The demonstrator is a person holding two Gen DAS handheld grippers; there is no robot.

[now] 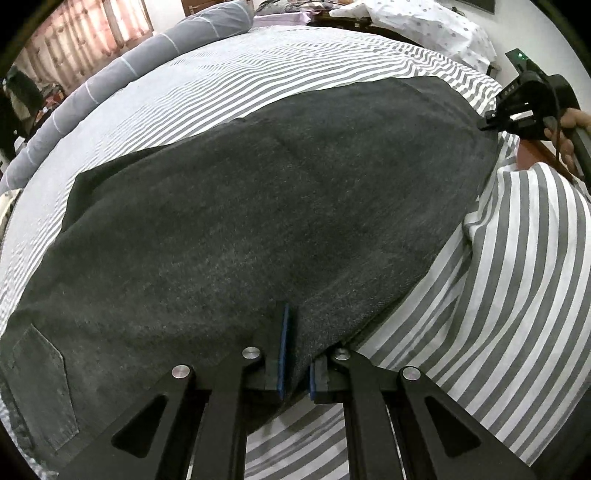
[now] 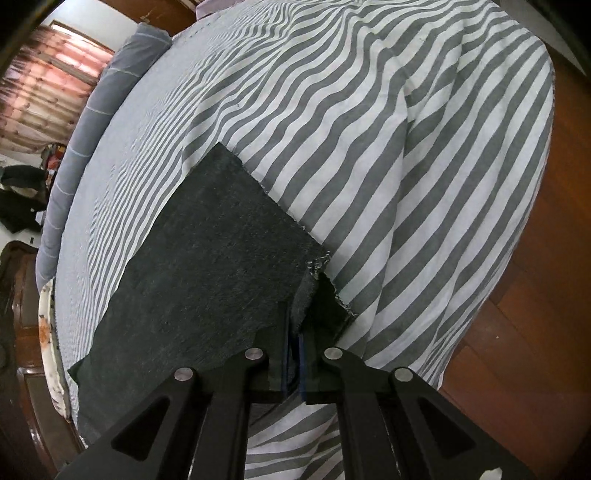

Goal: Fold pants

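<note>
Dark grey denim pants (image 1: 266, 206) lie flat along the striped bed, a back pocket (image 1: 40, 384) at the lower left. My left gripper (image 1: 295, 354) is shut on the near edge of the pants at the waist end. In the right wrist view the leg end of the pants (image 2: 221, 251) has a frayed hem, and my right gripper (image 2: 295, 347) is shut on its near corner. The right gripper also shows in the left wrist view (image 1: 491, 123) at the far end of the pants.
A grey and white striped sheet (image 1: 517, 295) covers the bed and hangs over its near edge. A grey bolster pillow (image 1: 122, 77) lies along the far side. A dotted white quilt (image 1: 436, 26) sits at the head. Wooden floor (image 2: 535, 295) lies to the right.
</note>
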